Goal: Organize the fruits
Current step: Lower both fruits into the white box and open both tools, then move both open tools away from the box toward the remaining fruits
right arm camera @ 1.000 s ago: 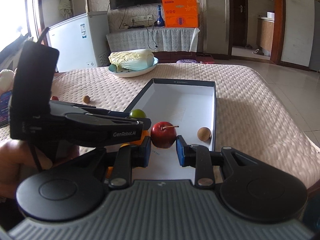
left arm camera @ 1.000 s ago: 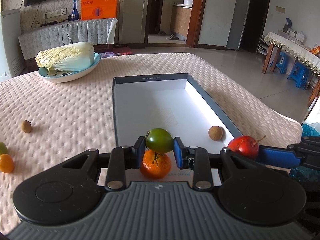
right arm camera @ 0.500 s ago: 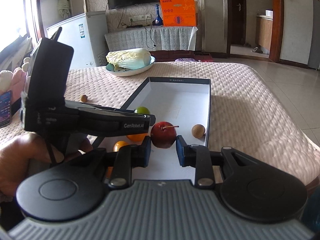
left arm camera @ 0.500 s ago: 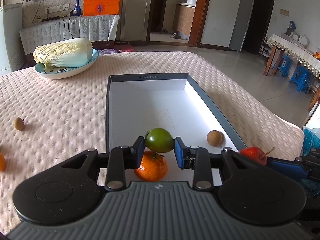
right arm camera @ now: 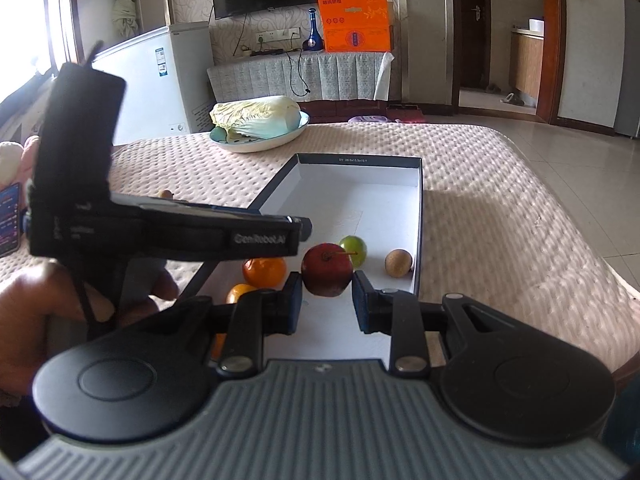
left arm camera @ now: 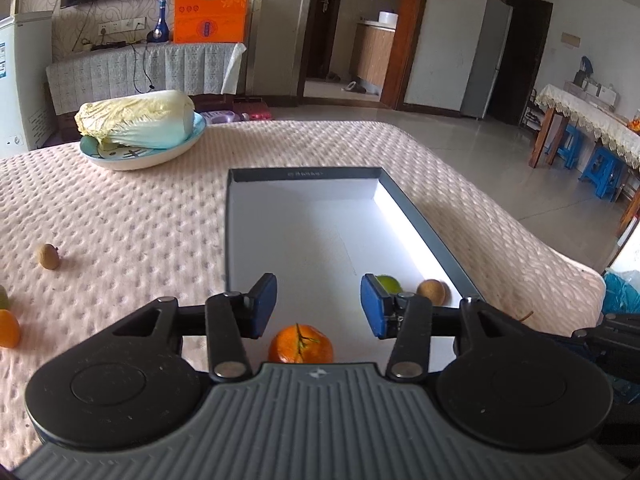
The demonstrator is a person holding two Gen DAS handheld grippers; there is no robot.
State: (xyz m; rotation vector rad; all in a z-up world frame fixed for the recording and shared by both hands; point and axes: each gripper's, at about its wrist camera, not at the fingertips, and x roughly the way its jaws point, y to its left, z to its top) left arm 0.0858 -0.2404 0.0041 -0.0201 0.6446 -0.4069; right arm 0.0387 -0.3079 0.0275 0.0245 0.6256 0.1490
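1. Fruits lie partly in the box (left arm camera: pixel 308 236), a shallow rectangular tray with dark outer walls and a smooth white floor, and partly on the bench (left arm camera: pixel 120 216) around it.
2. Left gripper (left arm camera: pixel 318 306): its blue pads have just been opening and now stand well apart, released, with nothing between them; it hangs over the near end of the box.
3. Green fruit (right arm camera: pixel 353 249), round and glossy, sits on the box floor just behind the left gripper's right-hand pad, free of both pads.
4. Orange (left arm camera: pixel 300 344), round with a dimpled skin and a dark stem mark on top, lies on the box floor below the left gripper, at the box's near end.
5. Right gripper (right arm camera: pixel 327 303) is clenched on the red apple (right arm camera: pixel 327 275), a dull-red rounded fruit with a thin stalk; its blue pads press on both sides, and it hangs over the near end of the box.
6. Brown fruit (right arm camera: pixel 398 263), small, round and matt, rests against the right wall of the box, near the green fruit.
7. Second brown fruit (left arm camera: pixel 48 256) lies on the bench well left of the box.
8. Bench cover is a pale pink quilted cloth with a dimpled, bumpy surface.
9. Cabbage (left arm camera: pixel 136 122), long and crinkly-leaved, lies in a shallow glazed plate (left arm camera: pixel 132 160) on the bench beyond the box's far left corner.
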